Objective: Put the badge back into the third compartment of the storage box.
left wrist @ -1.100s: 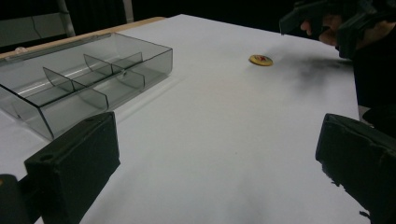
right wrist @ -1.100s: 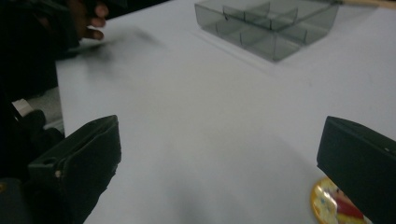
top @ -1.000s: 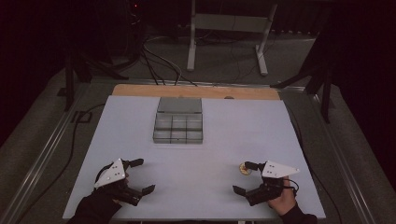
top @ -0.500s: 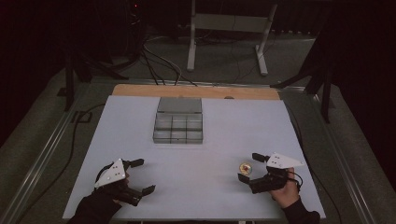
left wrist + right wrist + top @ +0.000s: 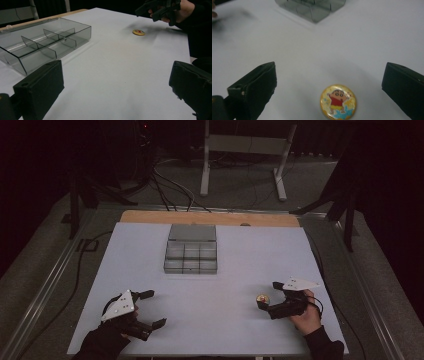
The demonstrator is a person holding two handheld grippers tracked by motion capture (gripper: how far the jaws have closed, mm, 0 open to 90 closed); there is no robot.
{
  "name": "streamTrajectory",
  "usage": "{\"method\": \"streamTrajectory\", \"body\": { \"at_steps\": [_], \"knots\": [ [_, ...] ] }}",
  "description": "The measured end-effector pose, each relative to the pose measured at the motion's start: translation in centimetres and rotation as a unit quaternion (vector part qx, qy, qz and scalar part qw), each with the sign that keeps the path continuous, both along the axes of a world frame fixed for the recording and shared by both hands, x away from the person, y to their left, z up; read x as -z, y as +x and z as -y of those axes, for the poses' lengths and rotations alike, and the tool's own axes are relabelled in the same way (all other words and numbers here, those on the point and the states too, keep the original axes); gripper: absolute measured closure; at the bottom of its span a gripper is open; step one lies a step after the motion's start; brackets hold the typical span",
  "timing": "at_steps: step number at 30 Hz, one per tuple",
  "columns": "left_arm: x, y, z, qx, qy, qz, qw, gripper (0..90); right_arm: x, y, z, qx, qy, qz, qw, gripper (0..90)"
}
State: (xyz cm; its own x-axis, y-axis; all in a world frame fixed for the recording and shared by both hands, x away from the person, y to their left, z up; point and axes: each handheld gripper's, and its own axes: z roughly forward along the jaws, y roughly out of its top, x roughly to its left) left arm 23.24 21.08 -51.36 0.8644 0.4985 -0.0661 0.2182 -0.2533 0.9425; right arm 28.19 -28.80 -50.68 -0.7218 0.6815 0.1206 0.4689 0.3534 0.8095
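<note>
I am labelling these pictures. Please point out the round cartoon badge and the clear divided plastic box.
round cartoon badge (image 5: 338, 101), right gripper view, its printed face.
clear divided plastic box (image 5: 191, 266), high view, its front wall.

The table (image 5: 210, 270) is seen whole from above and behind the person's side, facing forward and down, from well off. The left gripper view is taken low over the tabletop, faced across it toward the compartment tray (image 5: 42, 42) and the round cartoon badge (image 5: 138, 32). The right gripper view is held close above the same badge (image 5: 338, 101), the tray (image 5: 312, 7) shared farther off.
</note>
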Motion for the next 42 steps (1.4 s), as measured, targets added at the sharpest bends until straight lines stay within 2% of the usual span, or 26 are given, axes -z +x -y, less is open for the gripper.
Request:
{"method": "streamTrajectory", "body": {
  "at_steps": [1, 2, 3, 6, 13, 19, 20, 24, 28, 32, 37, 42],
  "knots": [
    [0.0, 0.0, 0.0, 0.0, 0.0, 0.0, 1.0, 0.1, 0.0, 0.0, 0.0, 0.0, 0.0, 0.0, 1.0, 0.0],
    [0.0, 0.0, 0.0, 0.001, -0.001, 0.001, 1.0, 0.1, 0.2, 0.2, -0.1, -0.005, -0.023, -0.004, 0.9997, 0.0],
    [0.0, 0.0, 0.0, 0.002, -0.002, 0.0, 1.0, 0.1, 0.3, 0.3, -0.1, -0.006, -0.03, -0.006, 0.9995, 0.0],
    [0.0, 0.0, 0.0, 0.001, -0.001, 0.0, 1.0, 0.1, 0.5, 0.4, -0.1, -0.004, -0.03, -0.017, 0.9994, 0.0],
    [-0.1, 0.0, 0.0, 0.002, -0.003, 0.0, 1.0, 0.1, 1.1, 0.4, -0.5, -0.002, -0.054, -0.027, 0.9982, 2.5],
    [0.0, 0.0, 0.0, 0.003, -0.002, -0.001, 1.0, 0.1, 1.5, 0.3, -0.9, -0.008, -0.078, -0.029, 0.9965, 12.8],
    [0.0, 0.0, 0.0, 0.002, -0.002, -0.002, 1.0, 0.1, 1.5, 0.3, -0.9, -0.011, -0.079, -0.03, 0.9964, 16.8],
    [0.0, 0.0, 0.0, 0.003, -0.002, -0.002, 1.0, 0.1, 1.6, 0.4, -0.9, -0.007, -0.085, -0.024, 0.9961, 23.2],
    [0.0, 0.0, 0.0, 0.004, 0.001, -0.002, 1.0, 0.1, 1.8, 0.4, -1.1, -0.01, -0.095, -0.029, 0.995, 26.1],
    [0.0, 0.0, 0.0, 0.003, 0.0, -0.002, 1.0, 0.1, 2.2, 0.4, -1.6, -0.006, -0.118, -0.03, 0.9925, 30.8],
    [0.0, 0.0, 0.0, 0.003, -0.001, -0.003, 1.0, 0.1, 2.1, 0.5, -1.5, -0.002, -0.118, -0.029, 0.9926, 37.8],
    [0.0, 0.0, 0.0, 0.003, 0.0, -0.003, 1.0, 0.1, 2.1, 0.5, -1.5, -0.001, -0.119, -0.031, 0.9925, 40.2]
  ]
}}
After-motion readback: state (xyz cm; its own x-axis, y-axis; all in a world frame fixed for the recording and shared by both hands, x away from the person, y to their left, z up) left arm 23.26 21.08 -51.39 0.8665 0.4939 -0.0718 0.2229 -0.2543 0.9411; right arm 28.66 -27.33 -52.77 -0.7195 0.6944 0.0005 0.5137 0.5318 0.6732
